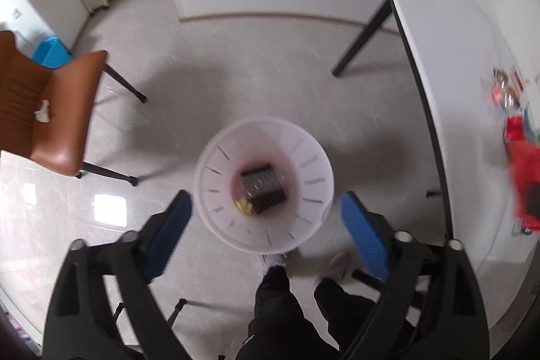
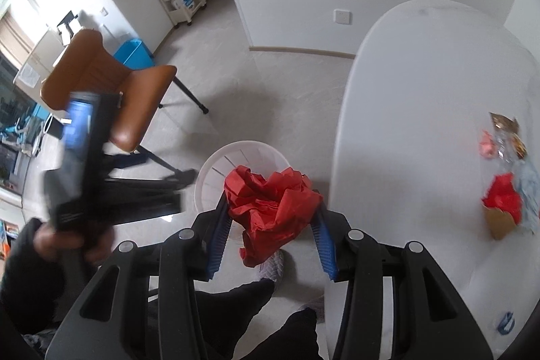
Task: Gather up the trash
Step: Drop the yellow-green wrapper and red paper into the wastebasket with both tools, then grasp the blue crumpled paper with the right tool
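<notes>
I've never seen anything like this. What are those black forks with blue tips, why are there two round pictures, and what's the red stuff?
There is no robot here: a person holds a hand-operated gripper in each hand, and each carries a wide-angle camera looking down along its two fingers. That gives the two round pictures.

In the left one, the left gripper hangs open and empty over a white bin on the floor, which holds a dark netted wrapper and a yellow scrap.

In the right one, the right gripper is shut on crumpled red paper above the bin. More rubbish lies on the white table. A brown chair stands nearby.
</notes>
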The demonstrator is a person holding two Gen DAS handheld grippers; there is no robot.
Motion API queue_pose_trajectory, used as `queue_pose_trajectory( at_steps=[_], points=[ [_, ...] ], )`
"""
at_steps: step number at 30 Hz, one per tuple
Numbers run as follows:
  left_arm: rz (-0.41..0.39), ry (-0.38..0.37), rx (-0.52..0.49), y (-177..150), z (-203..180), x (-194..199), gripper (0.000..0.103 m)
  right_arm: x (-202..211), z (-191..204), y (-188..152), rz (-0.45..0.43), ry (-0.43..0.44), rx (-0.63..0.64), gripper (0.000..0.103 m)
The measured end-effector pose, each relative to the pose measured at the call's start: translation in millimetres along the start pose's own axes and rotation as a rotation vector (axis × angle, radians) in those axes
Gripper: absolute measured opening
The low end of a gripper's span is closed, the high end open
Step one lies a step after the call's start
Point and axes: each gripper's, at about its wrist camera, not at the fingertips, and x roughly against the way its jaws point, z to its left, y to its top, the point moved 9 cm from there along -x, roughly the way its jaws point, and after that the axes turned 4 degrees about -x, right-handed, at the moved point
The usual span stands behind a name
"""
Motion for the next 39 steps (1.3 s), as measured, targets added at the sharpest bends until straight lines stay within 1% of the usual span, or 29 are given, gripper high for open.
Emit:
queue_pose_trajectory(
  at_steps=[2,5,7,8,9,10,12,13,16,18,19,21,22,25,27,28,31,34,36,39],
  points=[
    [-0.048,0.034,0.016,1,15,20,0.090,-16,10,6,0.020,0.018,0.019,0.047],
    [-0.079,0.073,0.019,0,31,41,0.092,-35,28,11,0.043,0.049,0.057,0.050],
    [-0.092,0.096,0.027,0,40,51,0.092,-44,37,12,0.055,0.063,0.075,0.061],
    [-0.097,0.104,0.035,-1,43,56,0.092,-51,42,13,0.065,0.062,0.085,0.065],
    [-0.099,0.108,0.042,-2,45,60,0.092,-54,45,14,0.071,0.057,0.091,0.074],
    [-0.101,0.108,0.049,-2,47,63,0.093,-58,47,14,0.078,0.051,0.096,0.080],
    [-0.105,0.100,0.065,-4,46,68,0.093,-57,48,13,0.084,0.051,0.101,0.085],
    [-0.106,0.096,0.069,-4,43,70,0.093,-53,46,12,0.078,0.055,0.100,0.089],
    [-0.120,0.084,0.063,-3,31,78,0.093,-38,39,15,0.049,0.058,0.082,0.095],
    [-0.135,0.077,0.043,1,16,86,0.093,-23,28,17,0.020,0.067,0.047,0.095],
    [-0.142,0.073,0.032,3,10,91,0.093,-9,17,17,-0.001,0.073,0.016,0.096],
    [-0.161,0.065,0.004,9,-10,103,0.093,12,-2,19,-0.037,0.065,-0.030,0.096],
    [-0.172,0.059,-0.010,12,-20,108,0.093,31,-18,17,-0.068,0.053,-0.062,0.099],
    [-0.210,0.037,-0.051,23,-56,126,0.095,76,-62,10,-0.149,-0.015,-0.135,0.100],
    [-0.235,0.007,-0.084,31,-85,137,0.095,101,-87,2,-0.185,-0.061,-0.172,0.100],
    [-0.243,-0.006,-0.096,33,-97,142,0.095,119,-106,-5,-0.212,-0.099,-0.196,0.100],
    [-0.266,-0.057,-0.135,42,-139,155,0.095,153,-144,-21,-0.259,-0.177,-0.247,0.100],
    [-0.279,-0.078,-0.181,46,-171,161,0.095,180,-175,-40,-0.300,-0.227,-0.311,0.100],
    [-0.287,-0.086,-0.226,48,-195,165,0.095,190,-190,-46,-0.312,-0.240,-0.347,0.100],
    [-0.290,-0.097,-0.270,45,-219,168,0.095,199,-209,-59,-0.328,-0.259,-0.397,0.100]
  ],
)
